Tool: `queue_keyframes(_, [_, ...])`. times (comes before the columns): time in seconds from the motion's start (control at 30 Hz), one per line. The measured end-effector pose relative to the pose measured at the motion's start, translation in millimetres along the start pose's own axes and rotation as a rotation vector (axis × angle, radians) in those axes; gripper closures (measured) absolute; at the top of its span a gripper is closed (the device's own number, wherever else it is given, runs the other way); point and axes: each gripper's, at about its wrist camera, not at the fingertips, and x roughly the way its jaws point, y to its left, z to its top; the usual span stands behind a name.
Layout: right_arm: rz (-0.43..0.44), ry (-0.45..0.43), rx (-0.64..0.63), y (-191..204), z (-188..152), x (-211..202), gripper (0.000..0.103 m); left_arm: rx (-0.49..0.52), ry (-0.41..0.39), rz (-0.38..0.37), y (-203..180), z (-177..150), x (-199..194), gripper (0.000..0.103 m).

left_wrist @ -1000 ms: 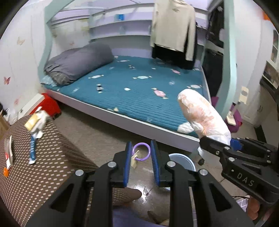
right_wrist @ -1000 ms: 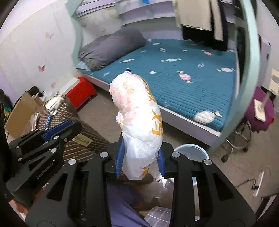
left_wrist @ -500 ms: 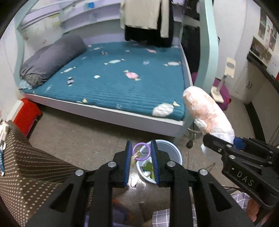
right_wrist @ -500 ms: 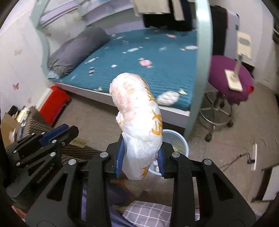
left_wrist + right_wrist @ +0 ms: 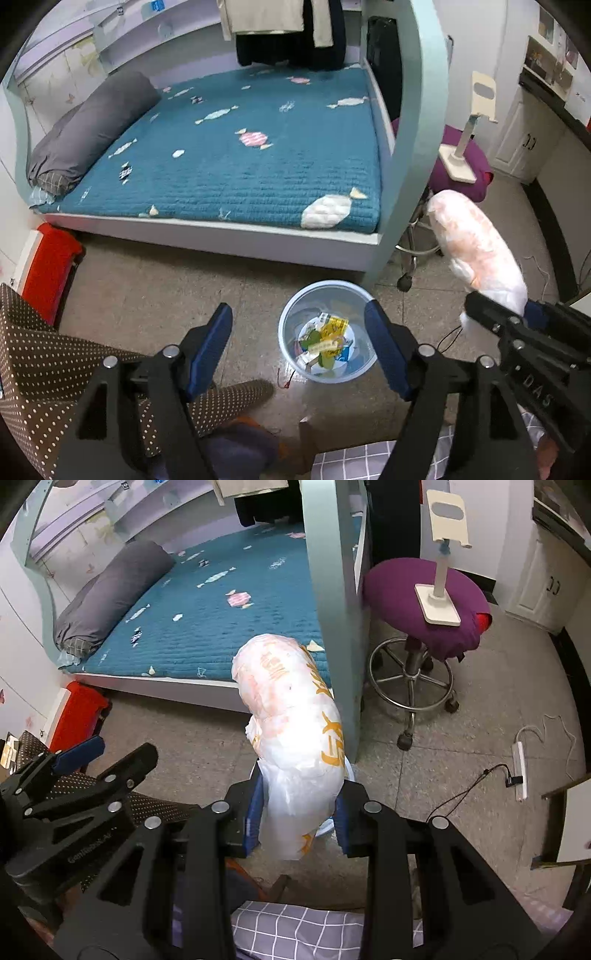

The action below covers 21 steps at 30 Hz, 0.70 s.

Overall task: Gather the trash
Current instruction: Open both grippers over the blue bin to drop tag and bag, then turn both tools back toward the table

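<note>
Brown dotted fabric seat [image 5: 44, 369] at far left, with the grey stone floor beside it. Left gripper [image 5: 299, 354] has its jaws spread wide and holds nothing; the pale blue round plastic bin [image 5: 328, 332] sits on the floor directly between and below its fingertips, with wrappers already inside. To the right, the right gripper [image 5: 297, 812] is clamped on the lower end of a white-and-orange crumpled plastic bag [image 5: 291, 731], whose long axis runs up and away along the fingers. The bin rim shows just under the bag. Judgement: the right gripper needs only a small shift left before it lets the bag go.
</note>
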Motion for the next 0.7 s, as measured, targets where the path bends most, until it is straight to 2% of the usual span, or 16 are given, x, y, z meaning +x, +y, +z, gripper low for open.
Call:
queue_keyframes(0.17, [0.011,0.036,-0.029,16.0,-2.8,13.9,0.068,-0.036,0.030,0.016,18.3,-7.7,4.7,0.031])
queue_keyframes(0.2, [0.010,0.035,-0.028,17.6,-3.6,15.4,0.060,-0.047,0.032,0.020,23.4,-9.9,4.0,0.031])
queue_keyframes(0.23, [0.007,0.032,-0.028,19.6,-3.8,16.9,0.042,-0.054,0.032,0.025,27.0,-12.3,3.1,0.031])
queue_keyframes(0.27, [-0.006,0.025,-0.033,22.0,-3.7,17.7,0.033,-0.064,0.033,0.030,32.1,-14.6,1.8,0.031])
queue_keyframes(0.3, [-0.024,0.014,-0.044,25.2,-4.2,18.0,0.028,-0.071,0.035,0.032,35.7,-16.2,1.2,0.031])
queue_keyframes(0.7, [-0.016,0.023,-0.081,37.6,-8.7,14.8,0.028,-0.125,0.032,0.029,55.4,-26.7,-6.6,0.031])
